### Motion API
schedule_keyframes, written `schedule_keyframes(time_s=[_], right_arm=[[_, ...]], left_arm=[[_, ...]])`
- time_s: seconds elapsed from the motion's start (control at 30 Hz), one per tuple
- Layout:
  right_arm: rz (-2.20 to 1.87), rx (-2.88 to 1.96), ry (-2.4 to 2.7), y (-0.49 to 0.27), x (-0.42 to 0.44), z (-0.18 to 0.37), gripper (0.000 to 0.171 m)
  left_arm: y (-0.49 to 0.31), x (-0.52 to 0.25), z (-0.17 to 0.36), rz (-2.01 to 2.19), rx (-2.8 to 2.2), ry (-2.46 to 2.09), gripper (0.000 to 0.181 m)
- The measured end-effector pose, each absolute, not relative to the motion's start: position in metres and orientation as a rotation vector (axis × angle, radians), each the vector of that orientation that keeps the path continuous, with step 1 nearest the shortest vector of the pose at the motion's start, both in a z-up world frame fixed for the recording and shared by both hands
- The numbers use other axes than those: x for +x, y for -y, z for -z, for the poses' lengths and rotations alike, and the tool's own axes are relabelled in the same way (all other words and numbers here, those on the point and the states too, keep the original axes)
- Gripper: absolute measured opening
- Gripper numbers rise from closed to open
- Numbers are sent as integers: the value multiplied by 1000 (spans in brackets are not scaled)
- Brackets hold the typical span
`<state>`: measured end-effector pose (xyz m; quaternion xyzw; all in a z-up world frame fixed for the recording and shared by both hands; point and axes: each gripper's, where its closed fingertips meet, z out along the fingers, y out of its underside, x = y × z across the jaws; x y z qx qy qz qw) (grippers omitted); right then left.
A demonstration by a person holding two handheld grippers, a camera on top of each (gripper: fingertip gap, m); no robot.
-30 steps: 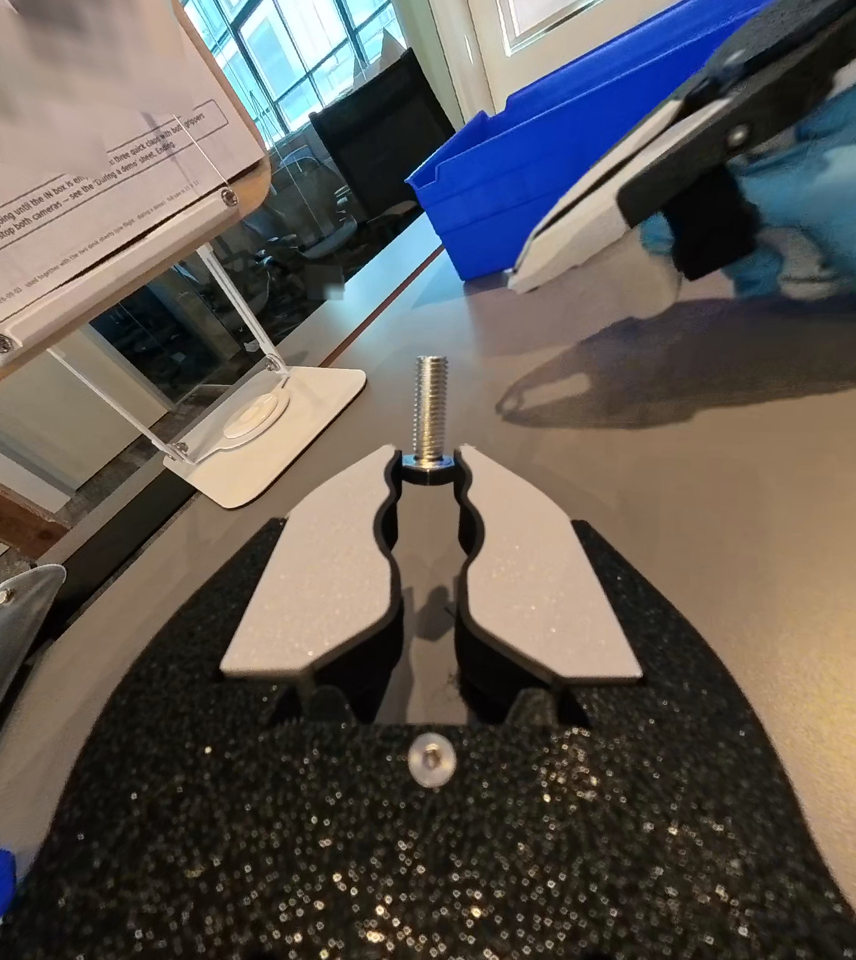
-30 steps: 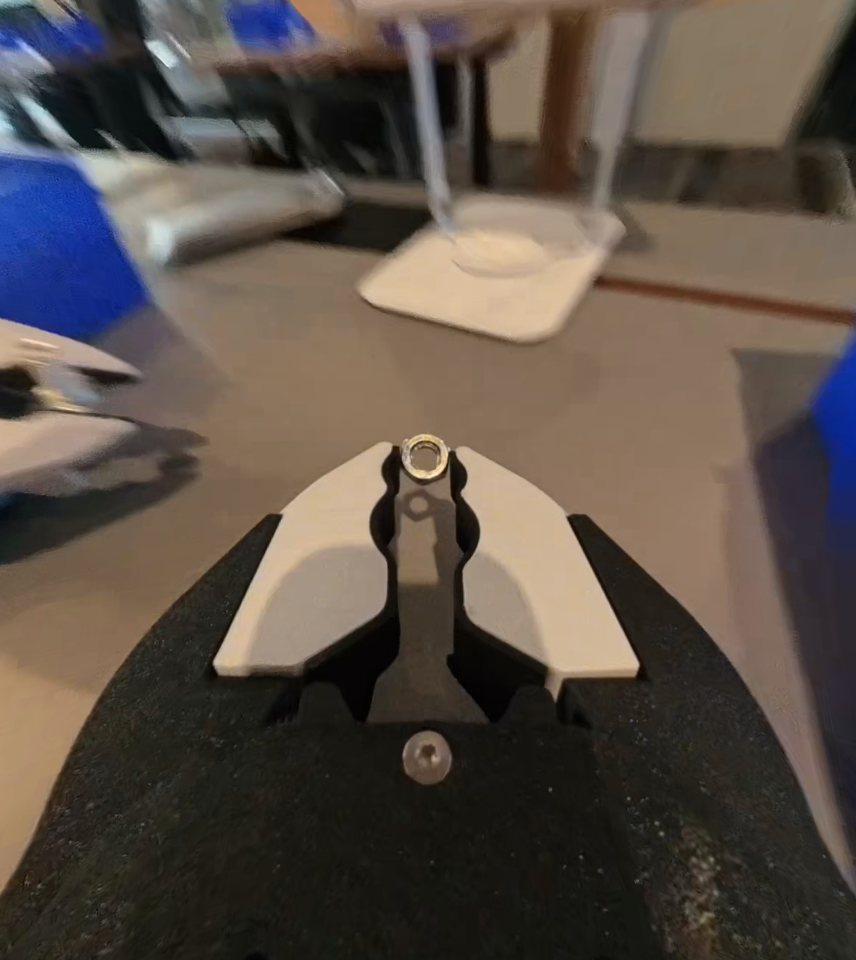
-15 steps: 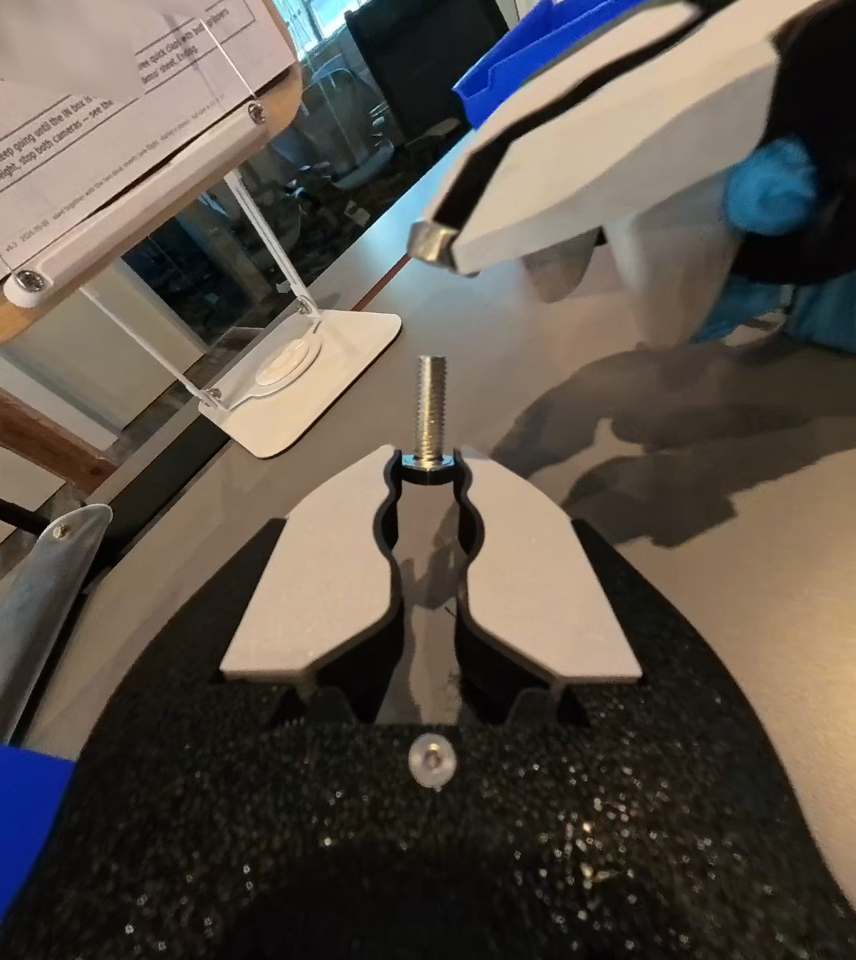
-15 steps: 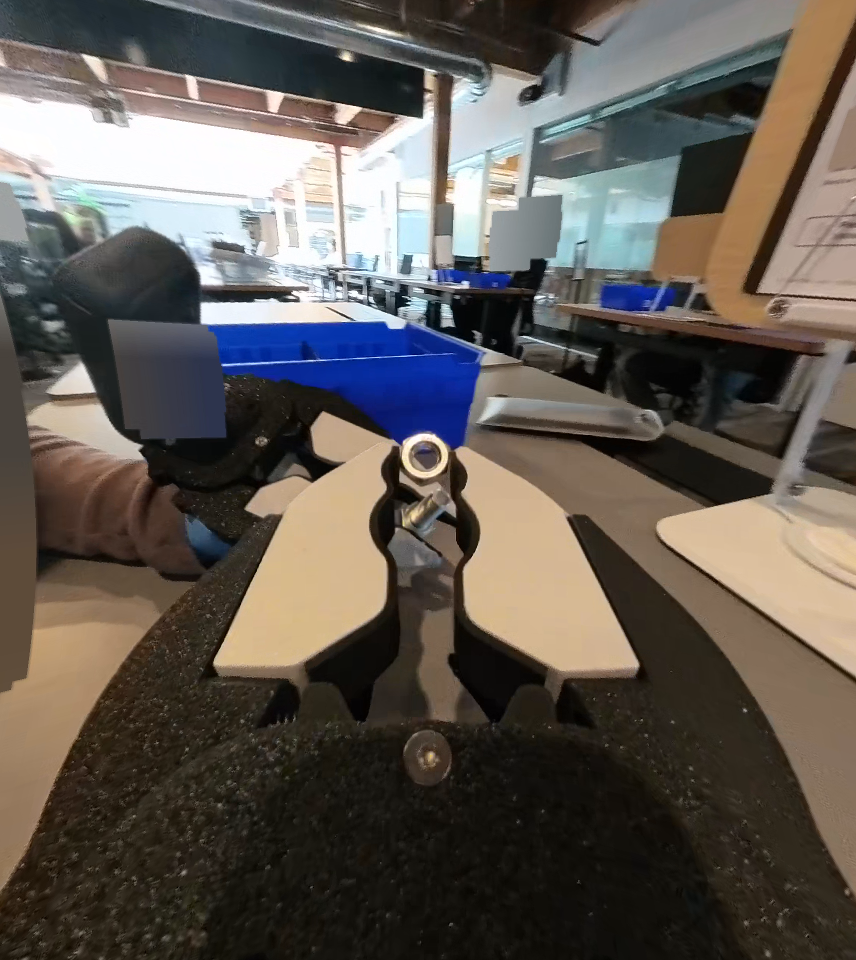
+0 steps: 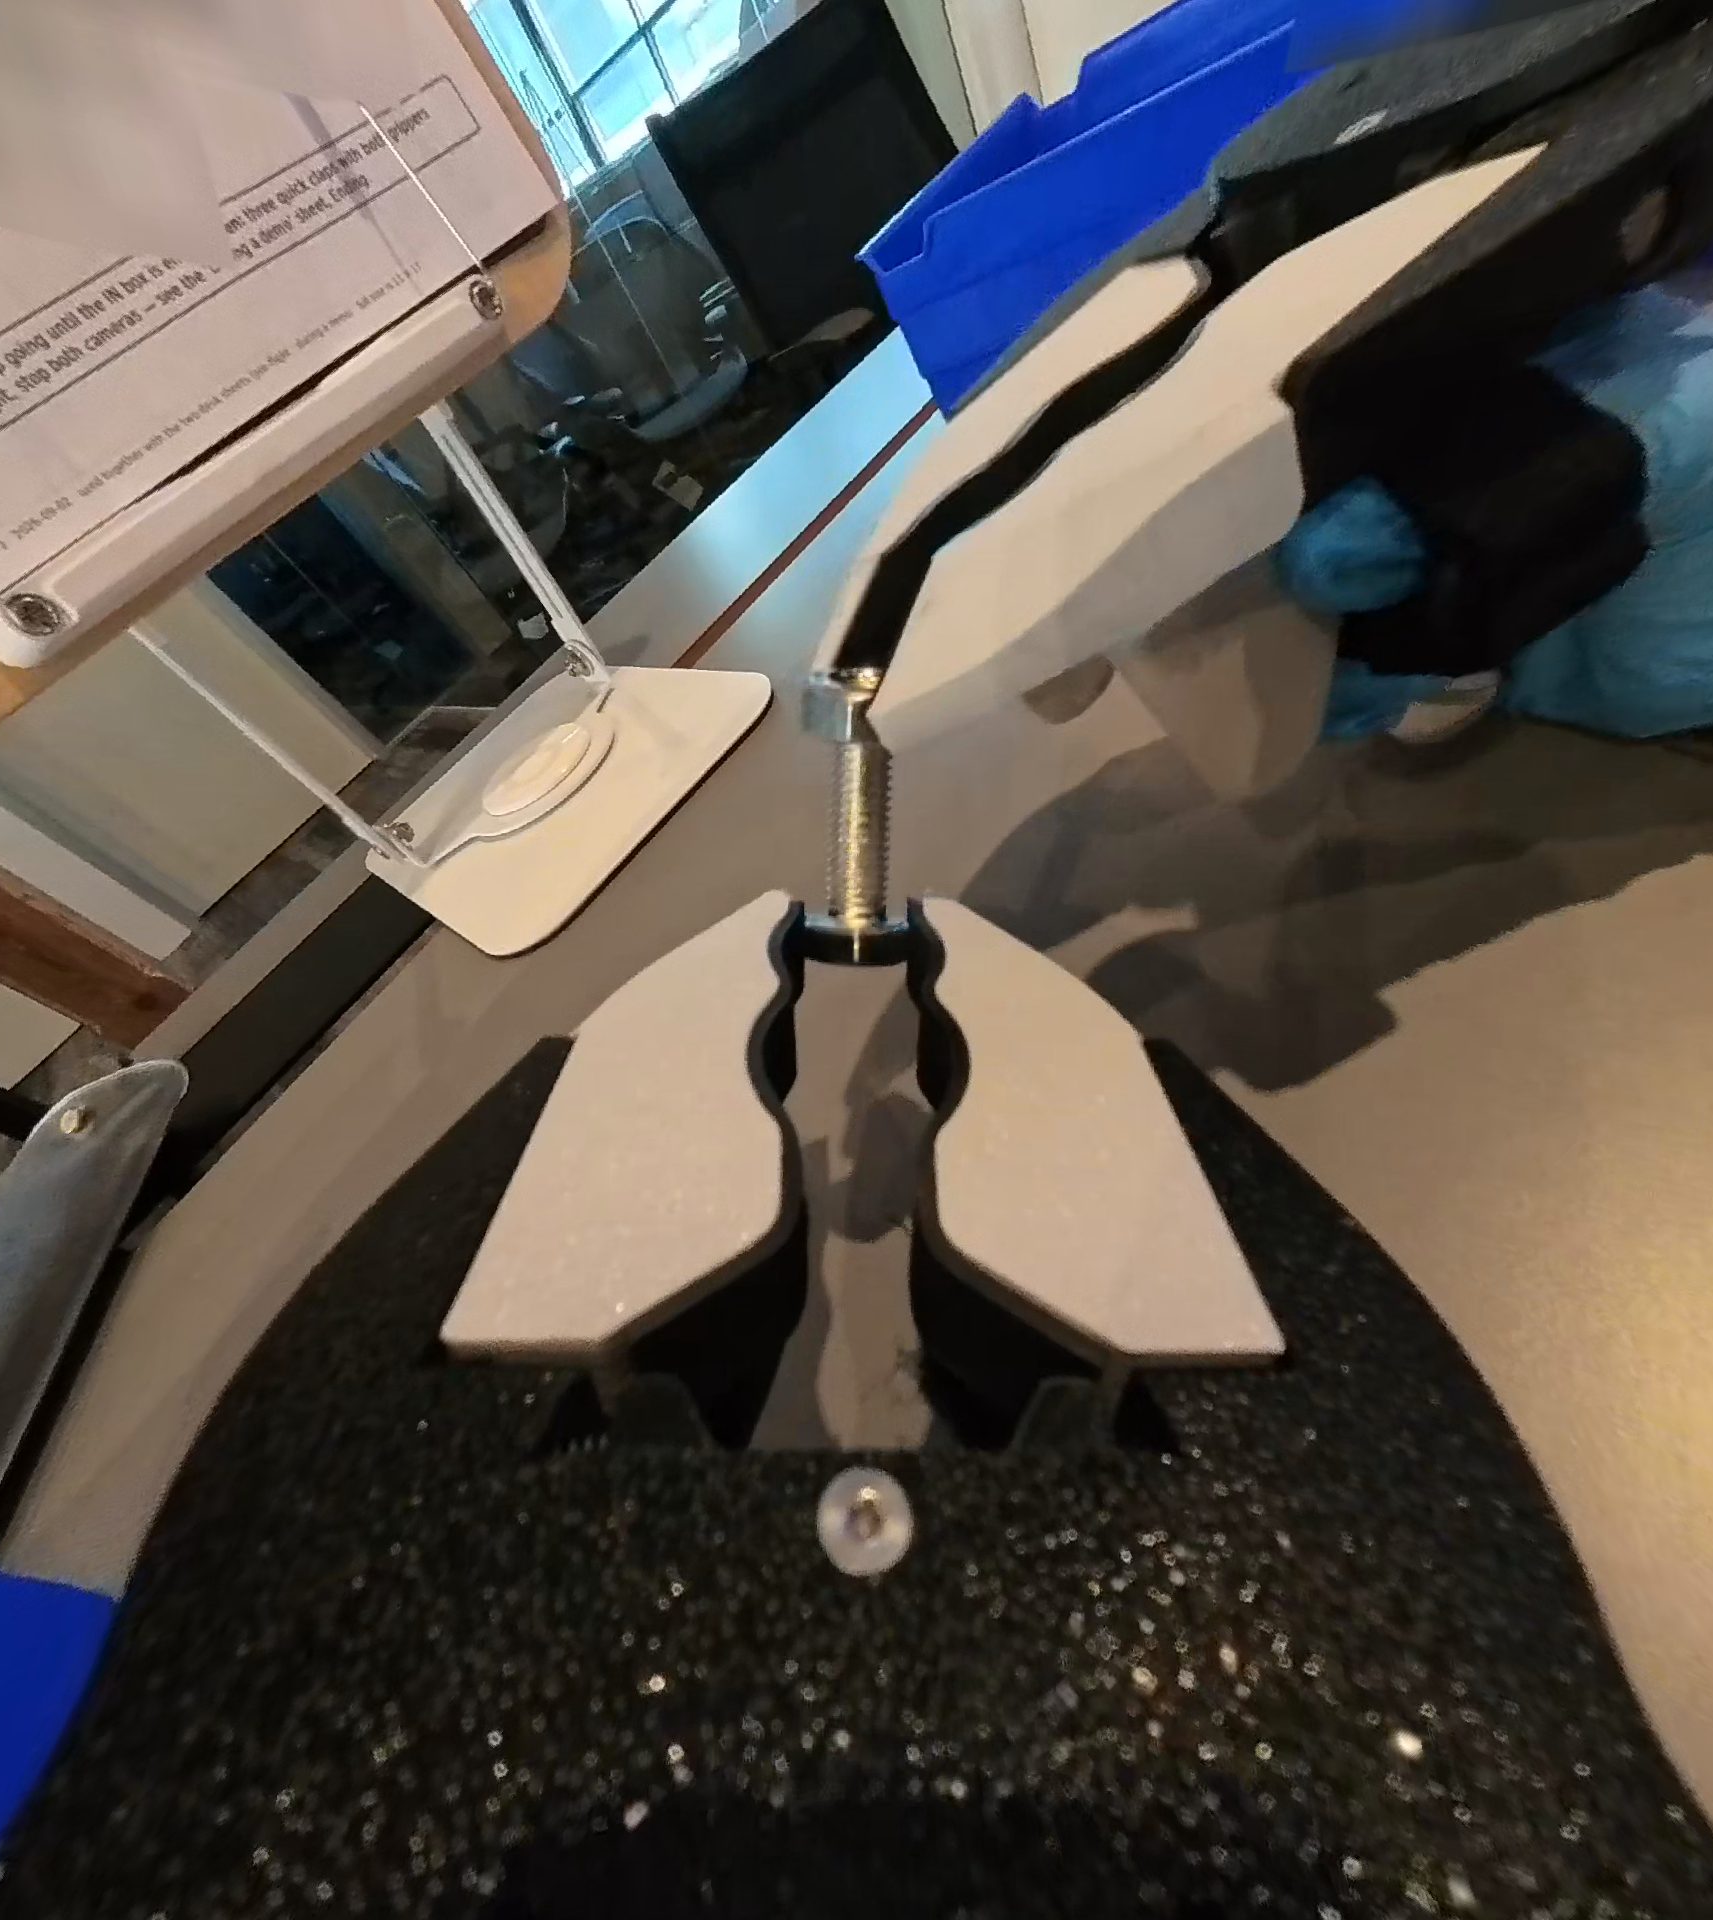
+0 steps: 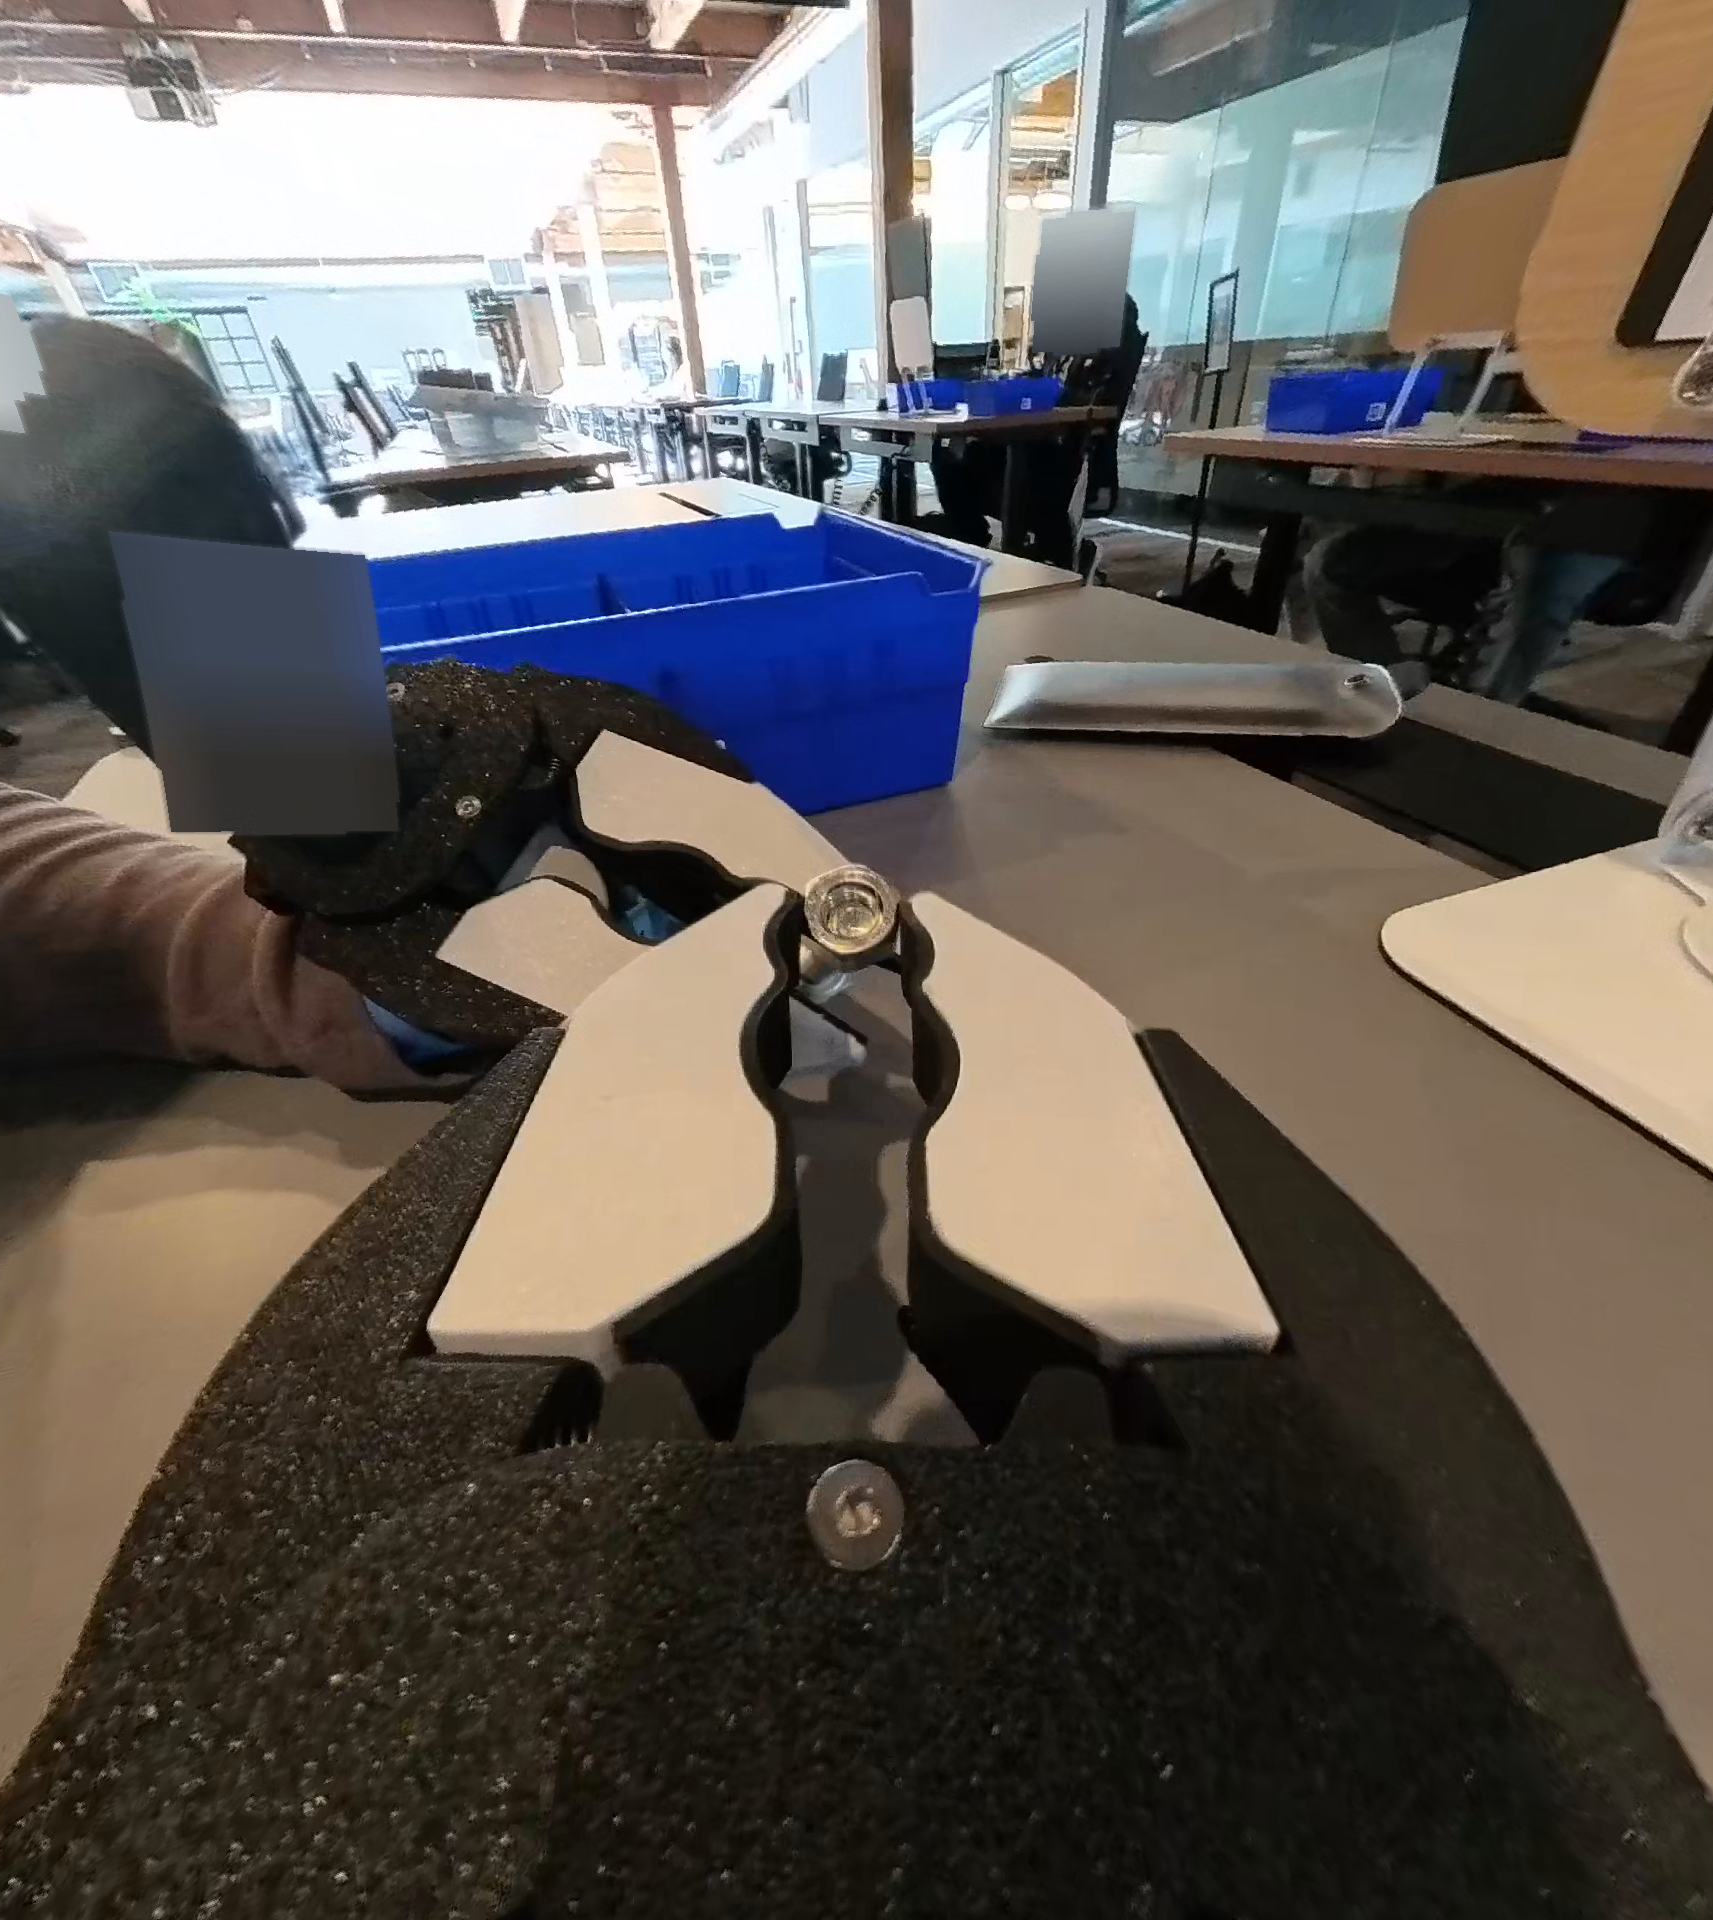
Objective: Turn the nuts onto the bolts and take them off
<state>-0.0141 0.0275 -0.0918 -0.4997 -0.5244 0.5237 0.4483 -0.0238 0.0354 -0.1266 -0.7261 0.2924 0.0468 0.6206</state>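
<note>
My left gripper [image 5: 854, 940] is shut on the head of a silver bolt [image 5: 858, 831] and holds it upright, thread end up, just above the grey table. My right gripper [image 6: 847, 925] is shut on a silver hex nut [image 6: 847, 916]. In the left wrist view the right gripper [image 5: 847, 681] comes in from the upper right and sets the nut [image 5: 834, 710] on the top end of the bolt. In the right wrist view the bolt [image 6: 826, 977] shows just under the nut, and the left gripper [image 6: 696, 873] lies behind at the left.
A blue bin [image 6: 727, 644] stands at the back of the grey table [image 6: 1195, 883]. A white stand base [image 5: 571, 810] carries a clipboard with a sheet [image 5: 156, 312]. A silver pouch [image 6: 1195, 701] lies near the far edge. A sleeved arm [image 6: 83, 935] and a blue glove [image 5: 1683, 582] are close by. Less than 4 cm separates the two grippers' tips.
My right gripper has come down and left with the nut, from above the bolt to resting on its top end. My left gripper has kept the bolt upright and almost still.
</note>
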Motion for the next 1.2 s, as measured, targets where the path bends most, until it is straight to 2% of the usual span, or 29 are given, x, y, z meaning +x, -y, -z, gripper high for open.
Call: schedule_keyframes(time_s=[0.47,1.2], right_arm=[[-1680,-1121,1321,-10,5,76,17],[-1590,-1133,1323,-13,1,80,21]], left_arm=[[-19,-2,107,151,-1496,-756,18],[-22,-2,110,105,-1513,-760,18]])
